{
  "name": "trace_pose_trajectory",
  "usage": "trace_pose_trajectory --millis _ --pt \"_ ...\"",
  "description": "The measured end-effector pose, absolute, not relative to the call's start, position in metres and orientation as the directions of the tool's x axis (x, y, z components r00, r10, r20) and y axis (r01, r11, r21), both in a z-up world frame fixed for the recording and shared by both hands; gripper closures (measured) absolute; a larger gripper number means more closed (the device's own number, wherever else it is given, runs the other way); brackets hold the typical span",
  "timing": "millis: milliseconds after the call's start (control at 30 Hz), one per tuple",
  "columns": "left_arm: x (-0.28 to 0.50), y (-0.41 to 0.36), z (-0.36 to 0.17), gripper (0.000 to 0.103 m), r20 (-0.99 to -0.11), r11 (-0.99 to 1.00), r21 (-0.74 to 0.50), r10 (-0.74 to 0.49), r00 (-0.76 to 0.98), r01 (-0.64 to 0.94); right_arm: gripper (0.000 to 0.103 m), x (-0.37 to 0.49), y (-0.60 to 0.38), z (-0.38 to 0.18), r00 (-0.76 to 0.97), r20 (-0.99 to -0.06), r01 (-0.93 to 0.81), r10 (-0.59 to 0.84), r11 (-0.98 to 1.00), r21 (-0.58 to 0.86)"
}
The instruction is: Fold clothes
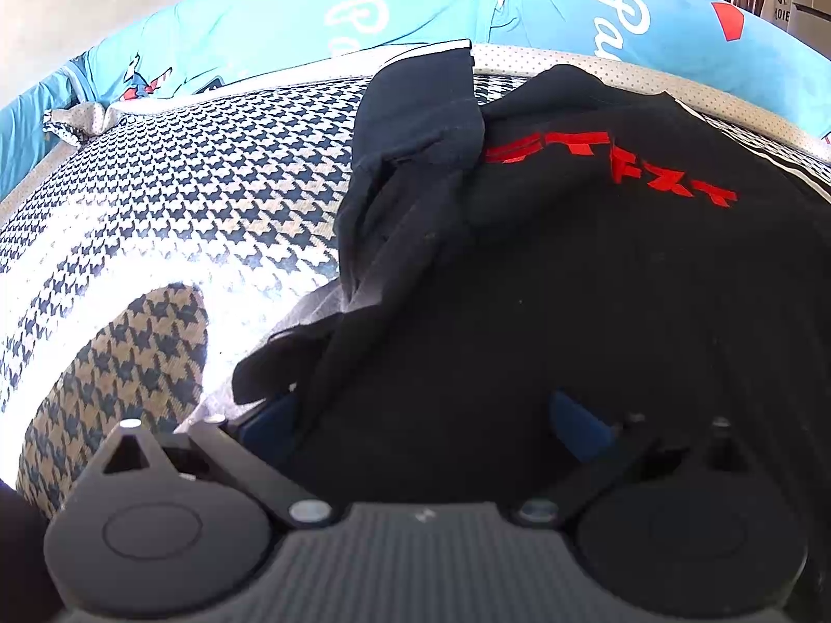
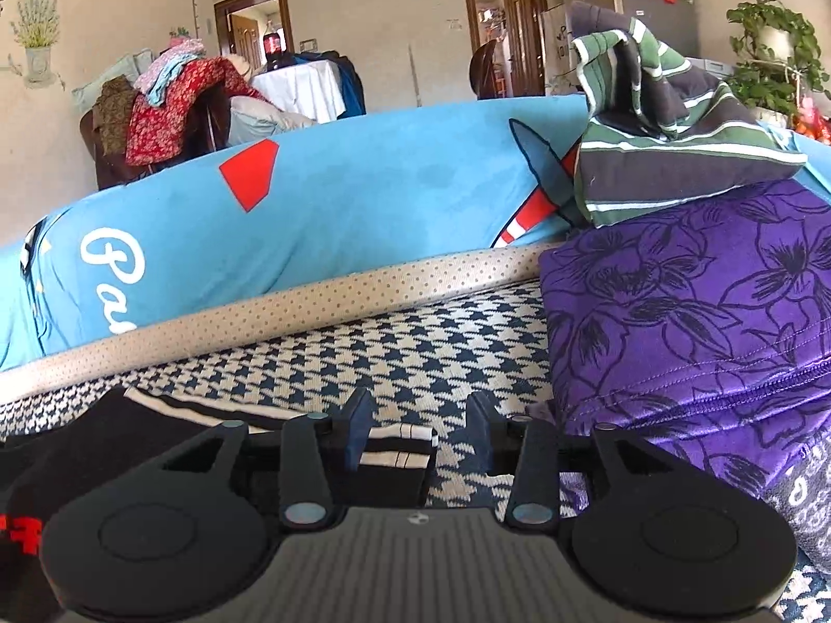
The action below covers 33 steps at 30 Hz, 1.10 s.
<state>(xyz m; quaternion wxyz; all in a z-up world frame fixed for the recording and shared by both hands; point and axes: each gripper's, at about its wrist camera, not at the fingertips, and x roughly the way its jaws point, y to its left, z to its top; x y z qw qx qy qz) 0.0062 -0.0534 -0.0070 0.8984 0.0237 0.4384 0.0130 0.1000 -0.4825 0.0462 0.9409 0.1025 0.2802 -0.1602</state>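
My left gripper [image 1: 420,415] sits low over the black shirt [image 1: 597,285], jaws wide apart w/ the dark fabric lying between and over them; blue pads [image 1: 576,423] show on both sides, can't tell if either one presses the cloth, so no clamp I can confirm. Shirt is spread on the houndstooth cover [image 1: 171,197], red print [image 1: 613,163] facing up, one sleeve [image 1: 420,119] flopped back over the body, its striped cuff toward the far edge. Left part of the cover is blown out by sunlight. My right gripper [image 2: 420,433] is off to the shirt's right side, jaws partly apart, nothing between them, just cover underneath; the shirt's striped cuff [image 2: 400,449] lies just behind my left finger, not gripped. Black body of the shirt shows at bottom left of right wrist view. Right next to that gripper: purple floral garment [image 2: 691,322], folded, w/ a green striped garment [image 2: 670,145] piled on top. Blue cushion [image 2: 332,228] w/ white lettering runs along the back, dotted beige edging [image 2: 291,311] in front of it
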Motion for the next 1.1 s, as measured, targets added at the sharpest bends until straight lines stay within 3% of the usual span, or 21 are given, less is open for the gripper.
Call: trace_pose_trajectory --millis 100,400,667,767,833,867,1100 --pt "0.004 -0.054 -0.007 0.0 -0.79 0.999 0.054 0.046 0.612 -0.005 0.054 0.093 -0.481 0.041 0.769 -0.611 0.318 -0.186 0.941 0.114" --pt "-0.006 -0.055 -0.005 0.0 -0.795 0.999 0.051 0.04 0.605 0.002 0.052 0.066 -0.489 0.019 0.702 -0.712 0.254 0.006 0.932 0.259" --pt "-0.018 -0.06 -0.005 0.0 -0.8 0.999 0.047 0.029 0.6 0.014 0.051 0.07 -0.459 0.01 0.697 -0.717 0.174 -0.016 0.974 0.148" --pt "-0.023 -0.061 -0.004 0.0 -0.801 0.999 0.047 0.025 0.599 0.021 0.062 0.073 -0.445 0.009 0.694 -0.719 0.15 -0.042 0.985 0.087" --pt "-0.024 -0.062 -0.004 0.0 -0.803 0.999 0.046 0.024 0.596 0.022 0.084 0.074 -0.44 0.009 0.696 -0.716 0.138 -0.054 0.989 0.059" --pt "-0.025 -0.063 -0.003 0.0 -0.804 0.999 0.046 0.024 0.594 0.022 0.089 0.074 -0.437 0.009 0.699 -0.713 0.132 -0.058 0.99 0.048" --pt "-0.033 -0.065 -0.001 0.0 -0.818 0.999 0.03 0.009 0.575 0.027 0.098 0.068 -0.439 0.019 0.726 -0.669 0.206 -0.158 0.979 -0.008"
